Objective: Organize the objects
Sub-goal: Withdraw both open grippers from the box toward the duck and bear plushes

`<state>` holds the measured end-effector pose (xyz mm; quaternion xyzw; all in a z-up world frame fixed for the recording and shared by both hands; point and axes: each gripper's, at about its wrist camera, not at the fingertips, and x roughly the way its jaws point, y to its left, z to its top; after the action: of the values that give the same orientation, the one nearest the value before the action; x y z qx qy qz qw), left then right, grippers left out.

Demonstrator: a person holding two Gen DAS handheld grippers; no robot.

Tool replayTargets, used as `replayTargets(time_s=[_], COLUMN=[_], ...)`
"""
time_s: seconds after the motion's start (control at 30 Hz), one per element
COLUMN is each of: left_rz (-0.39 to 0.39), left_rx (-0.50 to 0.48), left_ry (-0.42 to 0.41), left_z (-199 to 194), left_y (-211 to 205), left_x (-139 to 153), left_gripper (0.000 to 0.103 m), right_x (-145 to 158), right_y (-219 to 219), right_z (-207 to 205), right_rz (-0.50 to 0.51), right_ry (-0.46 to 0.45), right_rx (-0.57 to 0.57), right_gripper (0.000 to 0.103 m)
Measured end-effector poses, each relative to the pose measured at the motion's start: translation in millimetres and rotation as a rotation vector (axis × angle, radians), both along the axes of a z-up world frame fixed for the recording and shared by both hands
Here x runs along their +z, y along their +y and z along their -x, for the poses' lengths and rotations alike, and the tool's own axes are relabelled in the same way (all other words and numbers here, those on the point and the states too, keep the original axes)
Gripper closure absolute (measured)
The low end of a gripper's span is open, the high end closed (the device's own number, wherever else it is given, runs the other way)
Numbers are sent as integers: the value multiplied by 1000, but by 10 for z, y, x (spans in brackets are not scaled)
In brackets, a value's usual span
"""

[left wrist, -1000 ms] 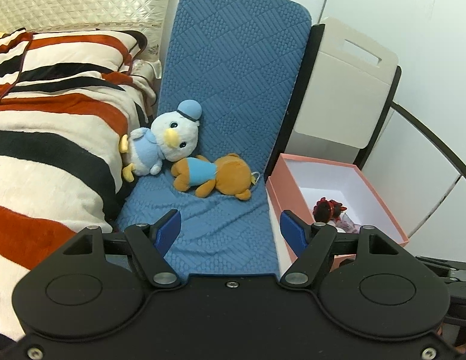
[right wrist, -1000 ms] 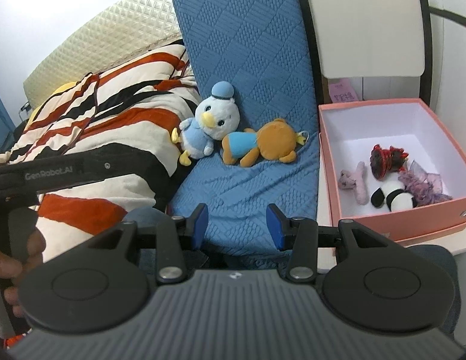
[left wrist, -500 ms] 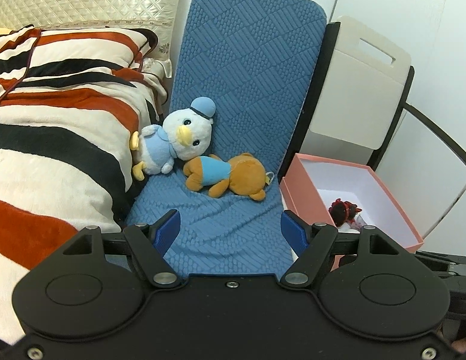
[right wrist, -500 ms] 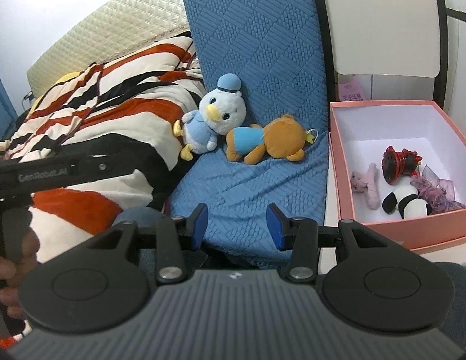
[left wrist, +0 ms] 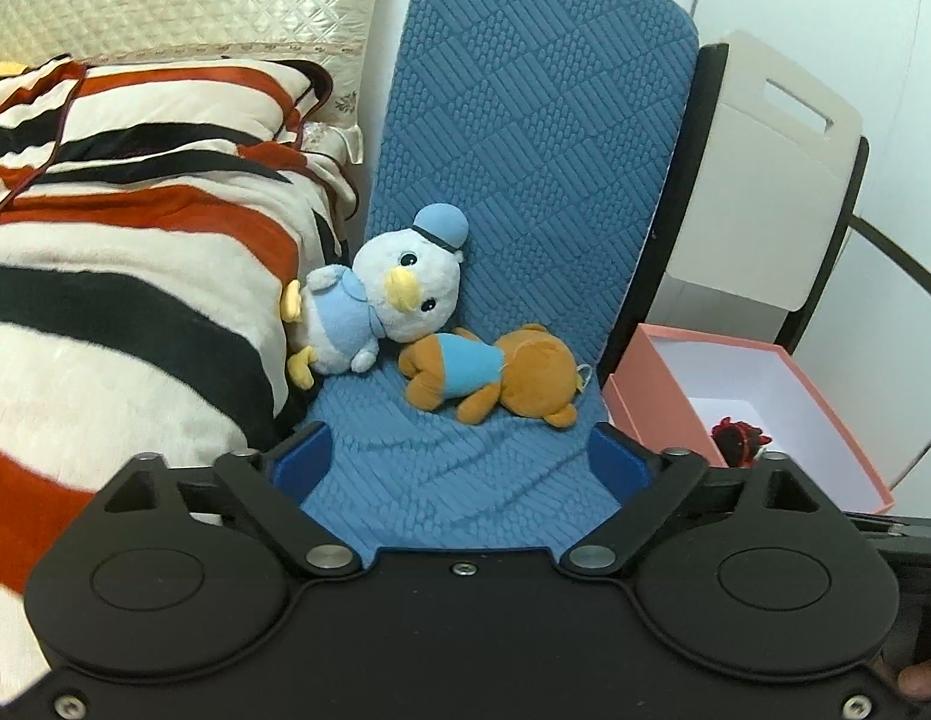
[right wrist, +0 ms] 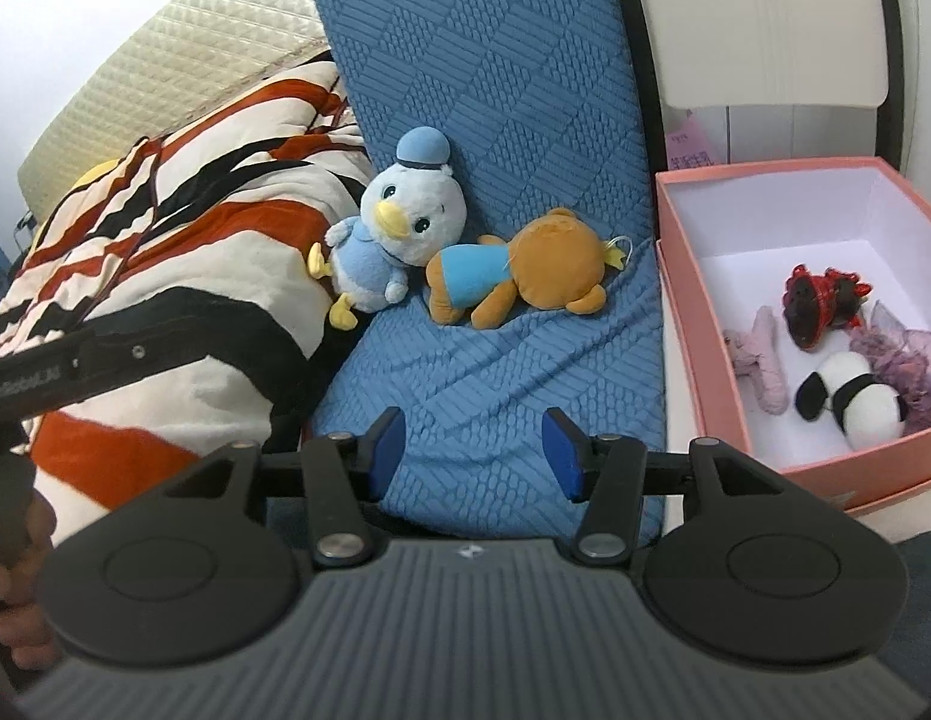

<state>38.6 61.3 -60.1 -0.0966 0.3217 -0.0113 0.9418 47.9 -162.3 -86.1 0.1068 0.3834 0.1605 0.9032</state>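
A white duck plush [left wrist: 399,294] [right wrist: 399,234] with a blue cap leans against the blue padded cushion [left wrist: 525,180]. Beside it a brown bear plush [left wrist: 495,375] [right wrist: 519,270] in a blue shirt lies face down on the seat. A pink box [left wrist: 663,414] [right wrist: 699,324] stands to the right, holding a red-black toy [right wrist: 822,303], a pink toy [right wrist: 762,360] and a panda plush [right wrist: 849,402]. My left gripper [left wrist: 459,459] hovers short of the plushes, its jaws opening wide with nothing between them. My right gripper [right wrist: 471,453] is also opening, empty, over the seat.
A striped red, black and cream blanket [left wrist: 123,276] lies on the left, with a quilted cream headboard [left wrist: 183,0] behind. A white panel [left wrist: 765,192] stands behind the box. A purple frilly item [right wrist: 909,360] lies in the box. A hand [right wrist: 15,588] holds the left gripper's handle.
Both grippers moved forward and down toward the plushes, which now look larger. The left jaws spread much wider; the right jaws widened a little.
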Motion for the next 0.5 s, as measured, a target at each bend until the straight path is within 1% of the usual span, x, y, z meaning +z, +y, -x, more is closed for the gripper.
replayTargets(time_s=[0.17, 0.43, 0.5], left_rz=[-61, -156, -182], left_rx=[-15, -23, -34], left_ry=[2, 24, 32], left_z=[-267, -769, -907], left_y=[38, 194, 232], left_x=[-102, -287, -338], left_gripper=[1, 1, 1], right_x=[-207, -481, -532], right_y=[96, 233, 260], right_z=[-227, -608, -714], right_rz=[-26, -67, -77], right_ry=[31, 70, 79], right_rx=[-20, -67, -95], right_gripper=[50, 49, 38])
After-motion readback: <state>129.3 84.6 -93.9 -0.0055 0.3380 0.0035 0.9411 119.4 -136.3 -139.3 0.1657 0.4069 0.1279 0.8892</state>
